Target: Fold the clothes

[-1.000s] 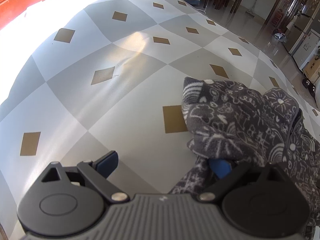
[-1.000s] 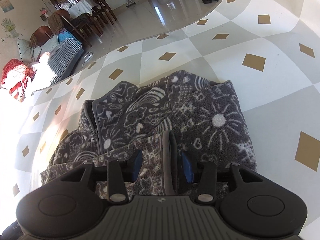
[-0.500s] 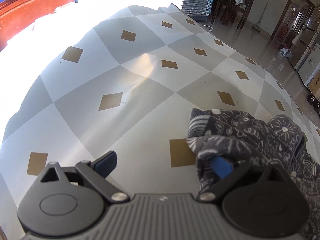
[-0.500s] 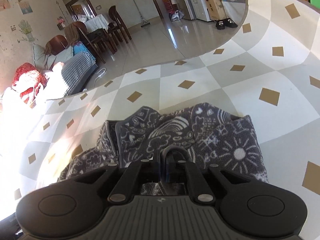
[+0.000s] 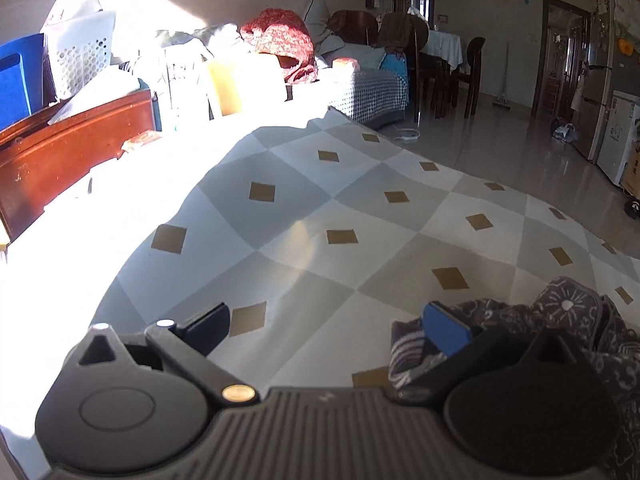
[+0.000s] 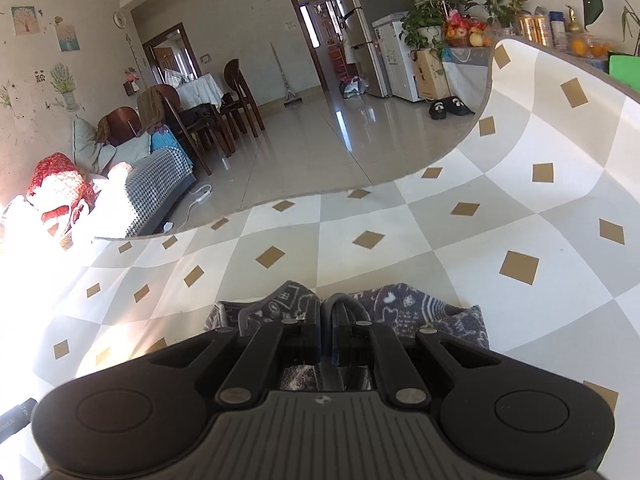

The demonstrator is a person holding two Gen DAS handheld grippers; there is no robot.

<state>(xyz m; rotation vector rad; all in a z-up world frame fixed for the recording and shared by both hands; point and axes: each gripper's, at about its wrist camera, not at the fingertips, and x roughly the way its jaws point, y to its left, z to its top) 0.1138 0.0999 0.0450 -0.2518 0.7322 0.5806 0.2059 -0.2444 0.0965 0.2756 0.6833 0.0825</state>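
Fleece (image 6: 432, 316), dark grey with white doodles, lies in a rumpled heap on a checked tablecloth (image 6: 520, 216), close under both grippers. The right gripper (image 6: 328, 340) is clamped tight on a raised fold or edge of the fleece, which loops up between its jaws. The left gripper (image 5: 326, 330) stands wide; its jaws have just been opening further. Its right blue pad (image 5: 446, 332) sits against a bunched corner of the fleece (image 5: 560, 312), but nothing is pinched between its jaws, and its other finger hangs over bare cloth. Folding looks barely begun: the fleece is bunched, not laid flat, with no neat crease visible. Only one side is gripped. Still to do, by my judgement: take a second hold, spread the fleece, then fold it. Much of the fleece is hidden behind the grippers.
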